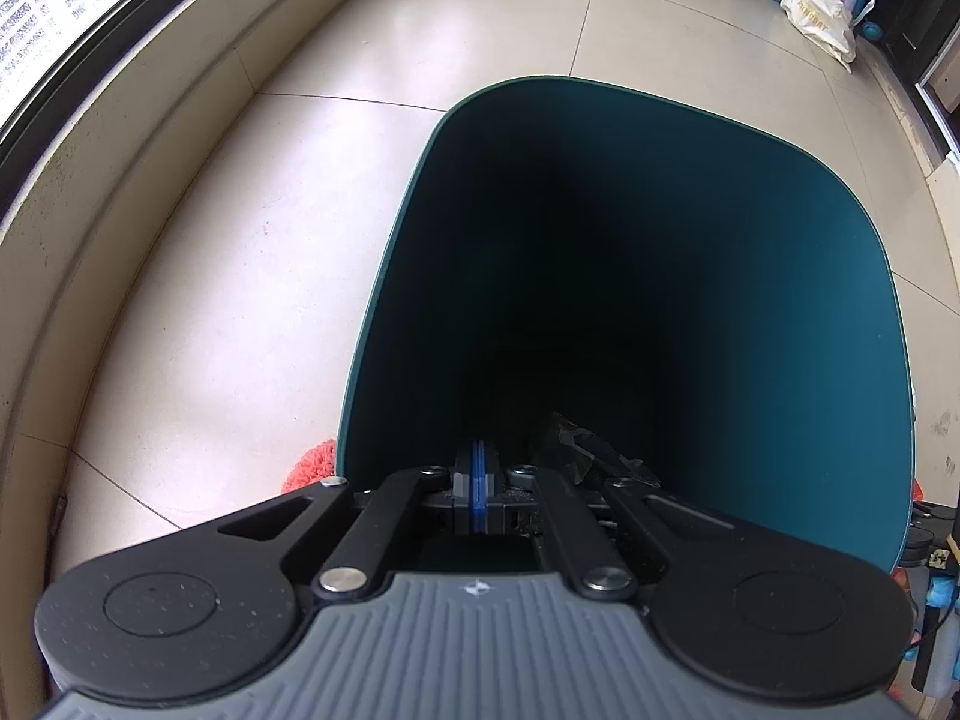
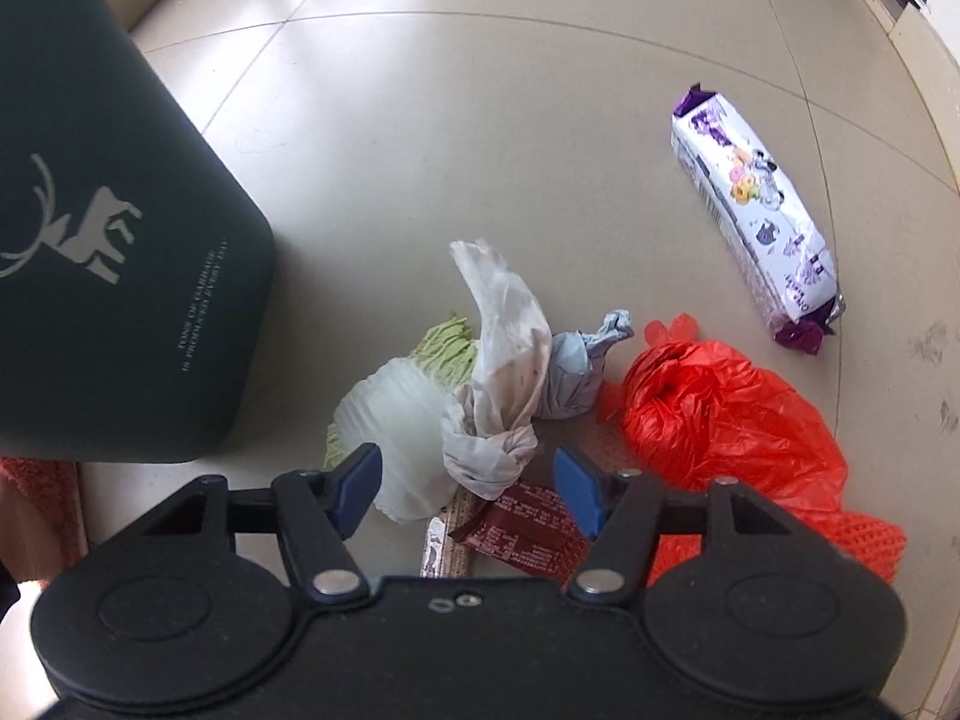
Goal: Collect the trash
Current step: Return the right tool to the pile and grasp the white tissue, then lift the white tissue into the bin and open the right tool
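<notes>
A dark green bin [image 1: 420,276] fills the left wrist view, its mouth facing the camera and a dark crumpled item [image 1: 576,444] inside. My left gripper [image 1: 478,480] is shut at the bin's near edge, and I see nothing between its blue pads. In the right wrist view the bin [image 2: 108,276], printed with a deer, stands at the left. My right gripper [image 2: 468,486] hangs open just above a trash pile: a stained white tissue [image 2: 498,372], a cabbage leaf [image 2: 396,420], a brown wrapper [image 2: 522,531], blue-grey paper [image 2: 576,372] and a red plastic bag [image 2: 720,420]. Nothing is gripped.
A purple and white snack packet [image 2: 756,210] lies apart at the right on the tiled floor. Orange netting [image 2: 864,540] sits beside the red bag. A raised window ledge [image 1: 120,192] runs along the left. A white bag [image 1: 822,18] and blue stools stand far off.
</notes>
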